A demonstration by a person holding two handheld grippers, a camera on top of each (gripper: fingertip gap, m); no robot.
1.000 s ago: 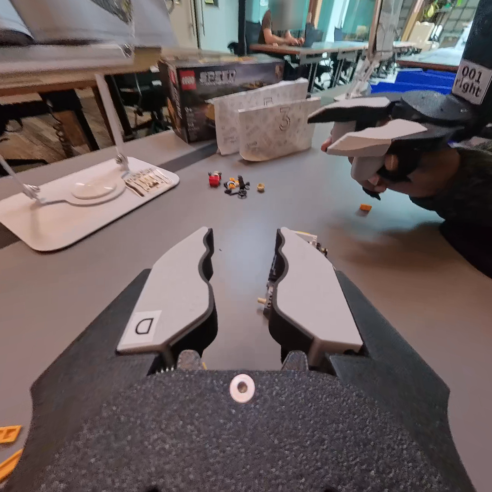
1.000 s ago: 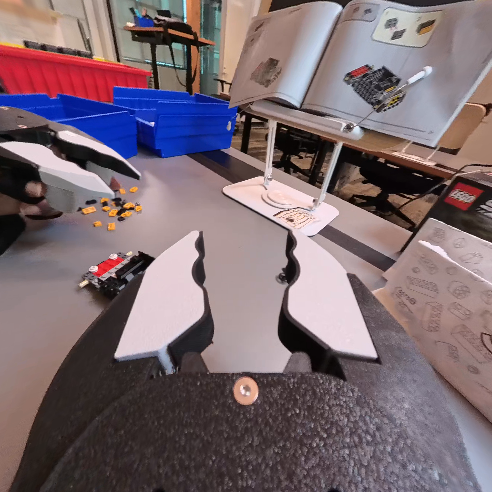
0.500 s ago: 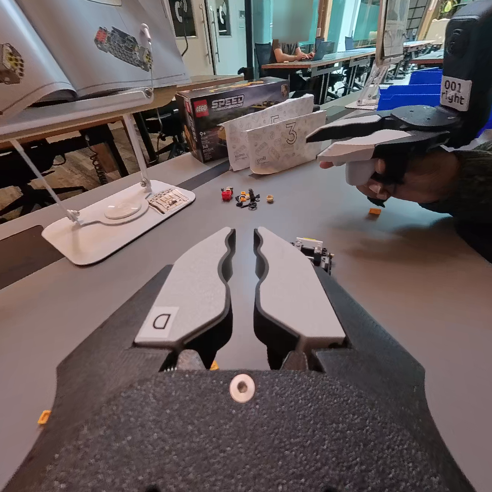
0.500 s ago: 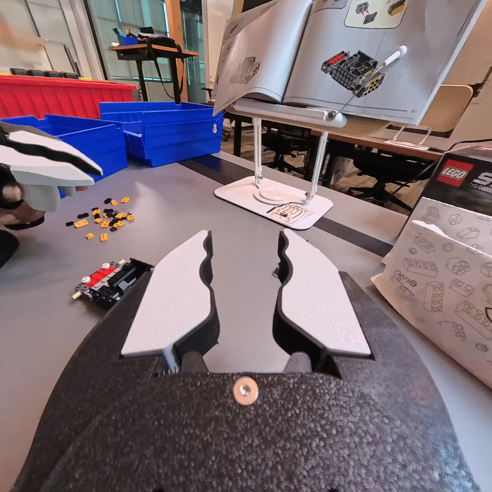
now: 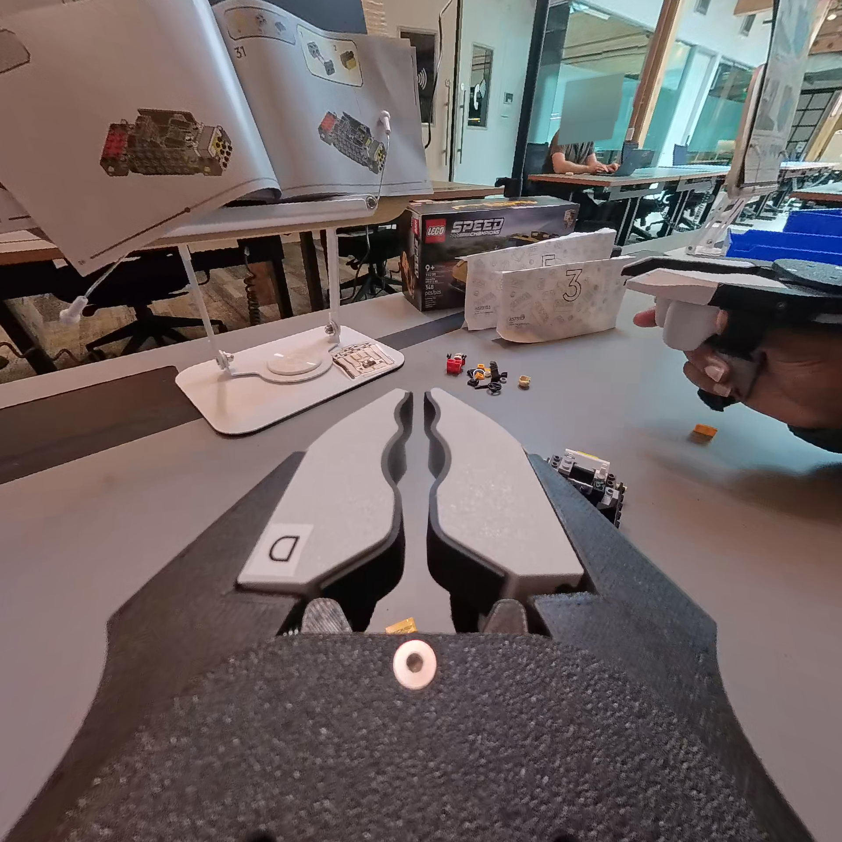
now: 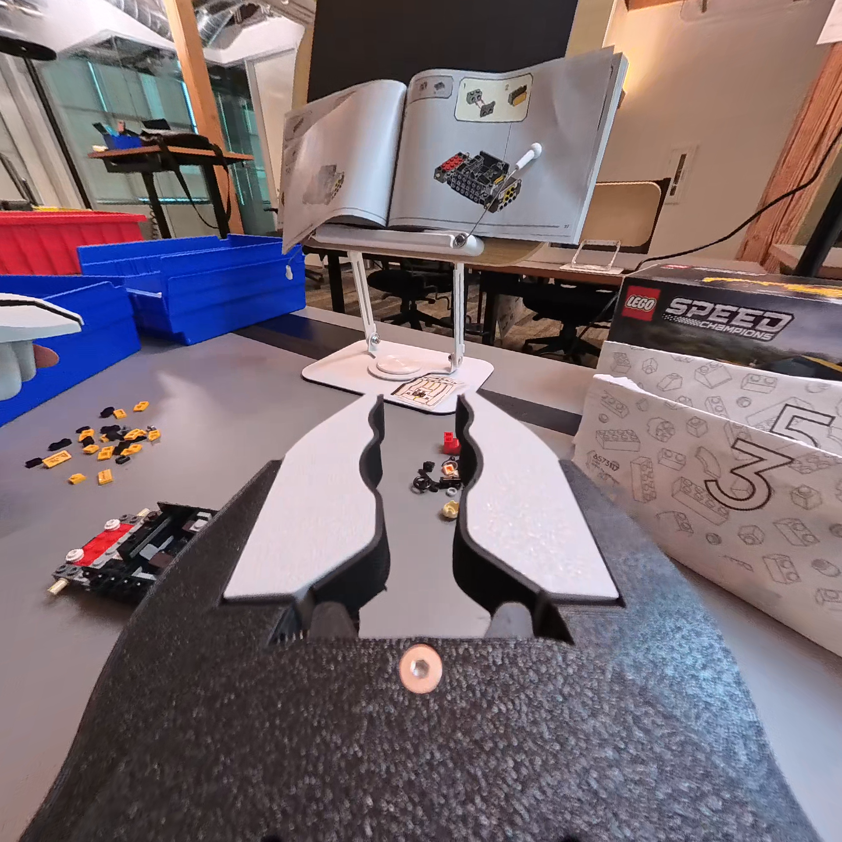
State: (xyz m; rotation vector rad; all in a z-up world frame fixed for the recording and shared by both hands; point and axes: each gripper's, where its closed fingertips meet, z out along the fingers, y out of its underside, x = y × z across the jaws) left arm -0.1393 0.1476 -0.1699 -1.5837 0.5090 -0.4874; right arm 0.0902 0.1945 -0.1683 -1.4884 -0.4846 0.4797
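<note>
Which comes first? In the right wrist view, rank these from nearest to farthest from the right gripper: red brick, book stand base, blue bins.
1. Red brick, between the fingertips, by the right one.
2. Book stand base, just ahead.
3. Blue bins, far left.

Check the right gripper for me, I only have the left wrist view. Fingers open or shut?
Observer: Open. The right gripper has a clear gap between its fingers and grips nothing; loose small parts lie on the table under that gap.
Operator: More loose parts out of my view?
Observer: Yes, a scatter of orange and black pieces beyond the brick assembly.
Operator: Assembly top?
Observer: It carries a red plate.
</note>
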